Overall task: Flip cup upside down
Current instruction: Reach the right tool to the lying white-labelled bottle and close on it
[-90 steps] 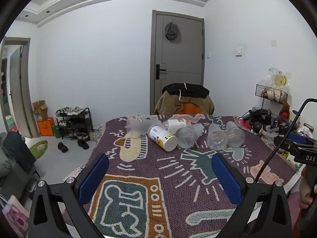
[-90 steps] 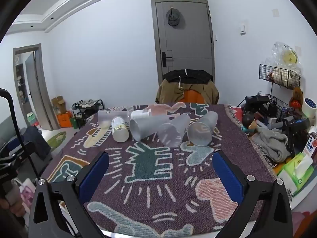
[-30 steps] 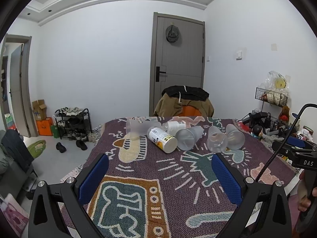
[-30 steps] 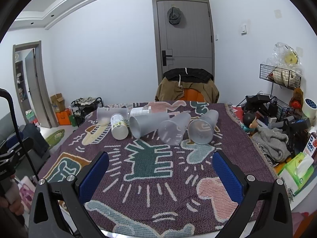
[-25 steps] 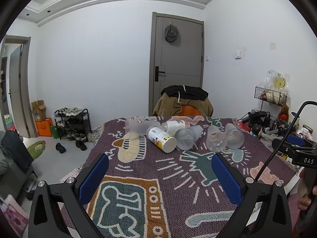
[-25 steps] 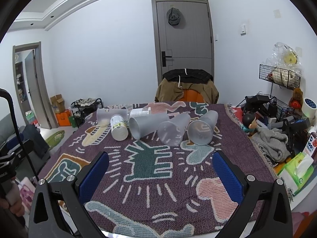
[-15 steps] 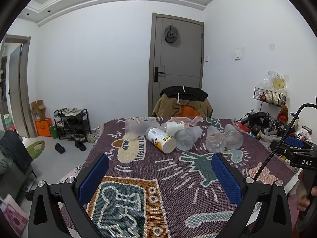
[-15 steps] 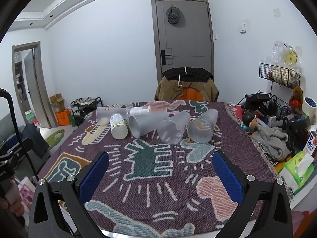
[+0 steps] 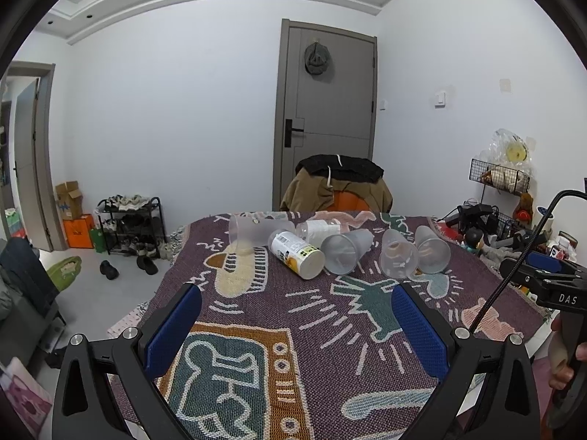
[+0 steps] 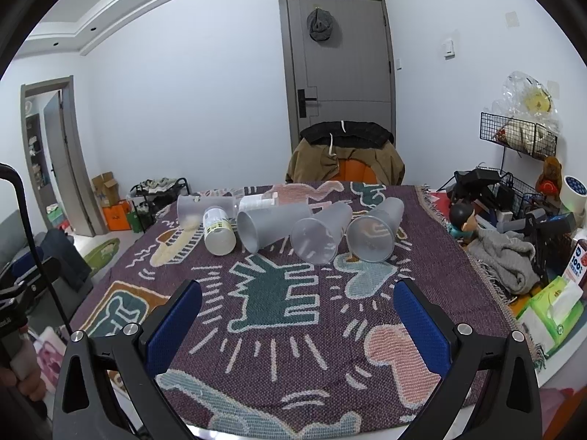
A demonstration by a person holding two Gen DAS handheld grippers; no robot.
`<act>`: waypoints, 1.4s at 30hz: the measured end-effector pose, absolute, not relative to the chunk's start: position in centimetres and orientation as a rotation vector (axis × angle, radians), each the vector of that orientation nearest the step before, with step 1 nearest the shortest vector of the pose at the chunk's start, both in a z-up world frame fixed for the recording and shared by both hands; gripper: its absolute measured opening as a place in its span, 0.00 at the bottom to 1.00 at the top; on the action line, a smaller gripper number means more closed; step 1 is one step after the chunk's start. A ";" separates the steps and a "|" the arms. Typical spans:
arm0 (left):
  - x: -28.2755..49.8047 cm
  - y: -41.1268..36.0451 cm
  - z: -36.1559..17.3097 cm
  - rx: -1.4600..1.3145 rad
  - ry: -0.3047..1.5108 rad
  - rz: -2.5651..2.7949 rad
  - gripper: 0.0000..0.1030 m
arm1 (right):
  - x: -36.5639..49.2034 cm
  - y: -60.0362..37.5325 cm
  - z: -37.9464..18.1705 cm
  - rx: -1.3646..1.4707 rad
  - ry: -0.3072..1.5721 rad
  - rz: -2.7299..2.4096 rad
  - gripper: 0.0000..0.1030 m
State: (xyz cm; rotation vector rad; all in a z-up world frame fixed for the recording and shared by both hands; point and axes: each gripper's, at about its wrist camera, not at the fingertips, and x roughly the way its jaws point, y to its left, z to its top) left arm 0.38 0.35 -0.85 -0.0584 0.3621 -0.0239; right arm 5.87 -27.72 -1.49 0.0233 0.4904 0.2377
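Note:
Several frosted clear plastic cups lie on their sides across the far half of the table. In the right wrist view three face me: one [image 10: 269, 225], one [image 10: 323, 233] and one [image 10: 376, 229]. Another cup [image 10: 201, 207] lies at the far left. In the left wrist view the same cups show, among them one [image 9: 345, 249], one [image 9: 398, 255] and one [image 9: 431, 249]. My left gripper [image 9: 295, 330] is open and empty, well short of the cups. My right gripper [image 10: 297, 326] is open and empty, also well short of them.
A white labelled can [image 10: 218, 231] and a white bottle [image 10: 256, 201] lie among the cups. A patterned purple cloth [image 10: 293, 311] covers the table. A chair with a jacket [image 10: 345, 154] stands behind it. Clutter and a tissue pack [image 10: 554, 304] lie at the right.
Both views have shifted only slightly. Nothing on the table has moved and both grippers stay open.

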 end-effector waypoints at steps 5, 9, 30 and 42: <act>1.4 0.7 -0.9 -0.067 0.377 -0.035 1.00 | 6.4 -27.2 -0.6 0.006 0.478 0.270 1.00; 2.7 1.1 -0.3 -0.058 0.381 -0.037 1.00 | 7.7 -27.0 0.4 0.006 0.478 0.281 1.00; 9.8 6.4 0.5 -0.073 0.436 0.018 1.00 | 21.4 -22.2 1.8 0.032 0.661 0.361 1.00; 12.8 11.6 -2.4 -0.131 0.537 0.097 1.00 | 27.1 -13.8 0.0 -0.061 0.796 0.488 0.92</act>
